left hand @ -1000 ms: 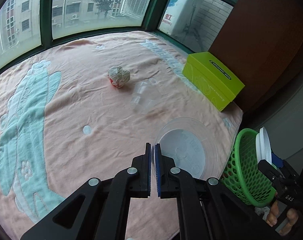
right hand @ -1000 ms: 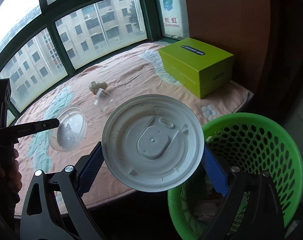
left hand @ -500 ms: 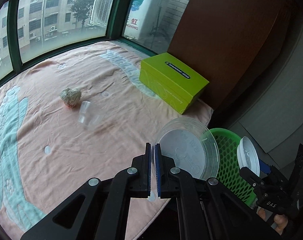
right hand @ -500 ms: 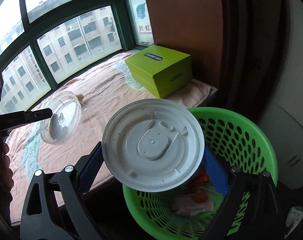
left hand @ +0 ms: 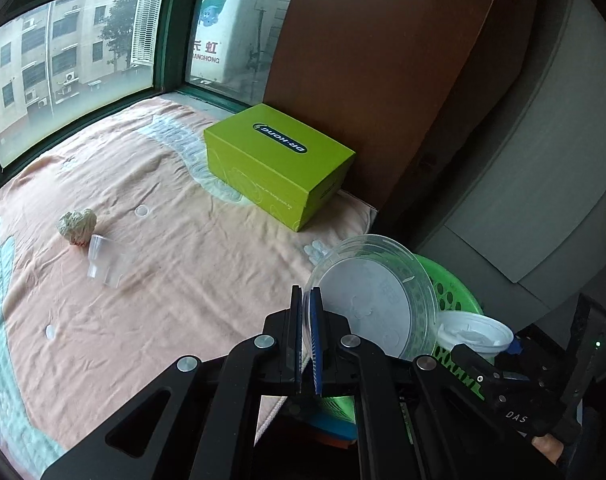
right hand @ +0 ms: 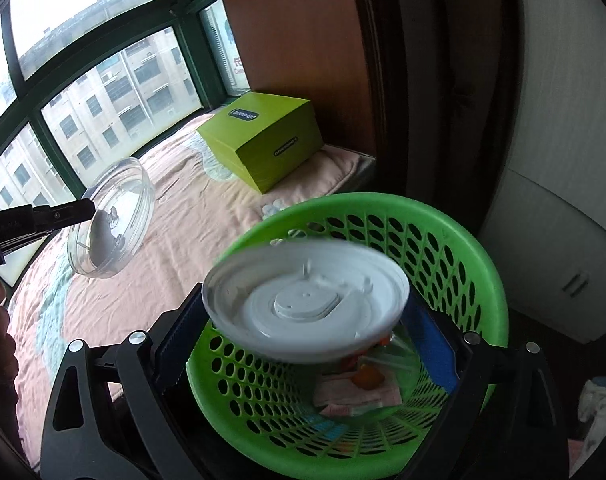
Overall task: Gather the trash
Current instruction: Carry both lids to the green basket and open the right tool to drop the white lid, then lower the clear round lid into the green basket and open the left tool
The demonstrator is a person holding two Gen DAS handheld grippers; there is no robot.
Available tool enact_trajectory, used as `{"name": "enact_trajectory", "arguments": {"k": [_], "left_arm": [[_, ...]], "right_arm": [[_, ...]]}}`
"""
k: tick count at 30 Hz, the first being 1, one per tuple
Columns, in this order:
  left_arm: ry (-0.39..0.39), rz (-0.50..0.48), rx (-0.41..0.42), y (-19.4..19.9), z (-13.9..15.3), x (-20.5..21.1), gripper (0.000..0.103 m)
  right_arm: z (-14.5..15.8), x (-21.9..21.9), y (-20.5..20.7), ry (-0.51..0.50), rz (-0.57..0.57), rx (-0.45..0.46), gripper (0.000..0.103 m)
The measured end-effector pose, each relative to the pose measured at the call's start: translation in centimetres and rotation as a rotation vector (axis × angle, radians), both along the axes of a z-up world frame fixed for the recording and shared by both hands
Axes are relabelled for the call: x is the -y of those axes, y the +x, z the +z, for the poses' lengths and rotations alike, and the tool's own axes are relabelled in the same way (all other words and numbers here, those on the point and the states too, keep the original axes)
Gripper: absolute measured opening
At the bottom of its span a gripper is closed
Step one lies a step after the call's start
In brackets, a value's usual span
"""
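Broadly, a peach blanket [left hand: 183,300] with pale teal patterns is covering the window ledge, and it is taking up most of the left wrist view. A round green basket [right hand: 483,280] with a perforated wall is standing just off the ledge's near corner, below the right gripper. Wrappers and scraps [right hand: 355,396] are lying at its bottom. A lime-green box [left hand: 279,160] is sitting on the blanket at the far right, close against a brown wooden panel.

The left gripper [left hand: 306,300] is pressing its fingers together on the rim of a clear round container [left hand: 375,304]. It is holding the container tilted in the air, above the blanket's near edge and partly over the basket's rim, with the open side facing away from the camera.

The right gripper [right hand: 305,316] is holding its fingers wide apart around a white lid [right hand: 307,308]. The lid's opposite edges are meeting the blue pads, so the fingers appear to be gripping it across its width. The lid is lying nearly flat and looking blurred, directly above the basket's opening.

Farther back on the blanket, a crumpled paper ball [left hand: 77,226] is resting near the left side. A small clear cup [left hand: 105,260] is lying on its side just beside it, well apart from both grippers.
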State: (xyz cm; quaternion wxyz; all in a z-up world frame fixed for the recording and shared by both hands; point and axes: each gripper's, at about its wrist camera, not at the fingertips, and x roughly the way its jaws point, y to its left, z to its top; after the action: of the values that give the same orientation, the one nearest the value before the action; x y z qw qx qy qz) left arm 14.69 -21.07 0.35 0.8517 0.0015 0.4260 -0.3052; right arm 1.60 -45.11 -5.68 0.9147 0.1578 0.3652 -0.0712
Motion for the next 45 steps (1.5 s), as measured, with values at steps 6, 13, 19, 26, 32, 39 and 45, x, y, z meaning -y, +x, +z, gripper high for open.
{"name": "enact_trajectory", "arguments": {"k": [6,13,19,26,32,39,45], "left_arm": [[0.018,-0.035,0.001,-0.5,-0.2,2.2,0.004],[0.032,-0.067,0.000,-1.5,-0.2,4.3,0.004],[0.049,-0.099,-0.007,-2.2,-0.7,6.3,0.004],[0.071,-0.129,-0.021,-3.0,-1.7,8.1,0.004],[0.078,-0.155,-0.035,-3.5,-2.2,8.9,0.005],[0.060,-0.164,-0.035,-3.8,-2.3,9.2,0.033],[0.057,-0.138,-0.031,-3.8,-2.4,8.3,0.049]], "right_arm": [[0.2,1.2,-1.2,0.012,-0.027,0.015,0.093],[1.0,2.5,-2.7,0.014,-0.054,0.043,0.093],[1.4,3.5,-3.7,0.023,-0.081,0.062,0.093],[1.8,4.3,-4.5,0.029,-0.101,0.080,0.093],[2.0,4.7,-4.7,0.034,-0.109,0.092,0.093],[2.3,4.6,-4.8,0.032,-0.103,0.100,0.093],[2.4,3.9,-4.3,0.033,-0.081,0.101,0.093]]}}
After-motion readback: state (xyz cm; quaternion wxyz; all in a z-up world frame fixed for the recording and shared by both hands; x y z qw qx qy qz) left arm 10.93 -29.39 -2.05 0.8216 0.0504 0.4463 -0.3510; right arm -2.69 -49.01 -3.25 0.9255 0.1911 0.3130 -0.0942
